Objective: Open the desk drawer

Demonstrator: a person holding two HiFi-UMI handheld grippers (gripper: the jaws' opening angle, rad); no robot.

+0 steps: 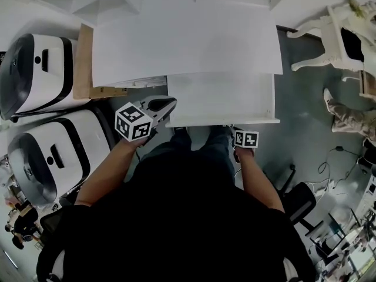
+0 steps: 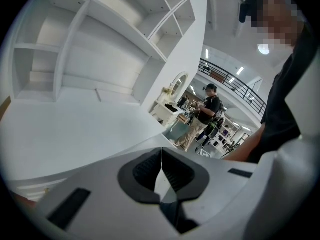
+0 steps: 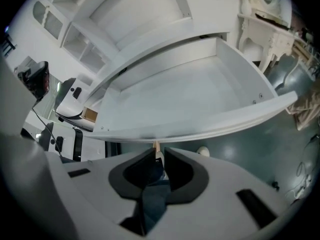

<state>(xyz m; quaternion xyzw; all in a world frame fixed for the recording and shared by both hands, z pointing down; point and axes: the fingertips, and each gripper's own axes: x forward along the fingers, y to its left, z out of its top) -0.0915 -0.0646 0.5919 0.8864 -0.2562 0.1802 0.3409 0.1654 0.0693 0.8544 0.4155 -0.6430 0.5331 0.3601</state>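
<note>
Your left gripper (image 2: 161, 159) is pinched together on nothing and your right gripper (image 3: 157, 154) is slightly apart with a tan nub (image 3: 156, 145) at its tips under the front lip (image 3: 215, 125); the drawer (image 3: 190, 96) is already well out of the desk (image 1: 188, 40) and looks empty, light, rigid board, so grab mid-lip and pull straight.

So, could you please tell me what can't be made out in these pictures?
- Right gripper view: the tan bit by the right gripper tips is too small to identify.
- Head view: that gripper's jaws hide under its marker cube; any handle on the drawer lies under its front edge.
- Left gripper view: what the distant standing person holds is too small to tell.
</note>
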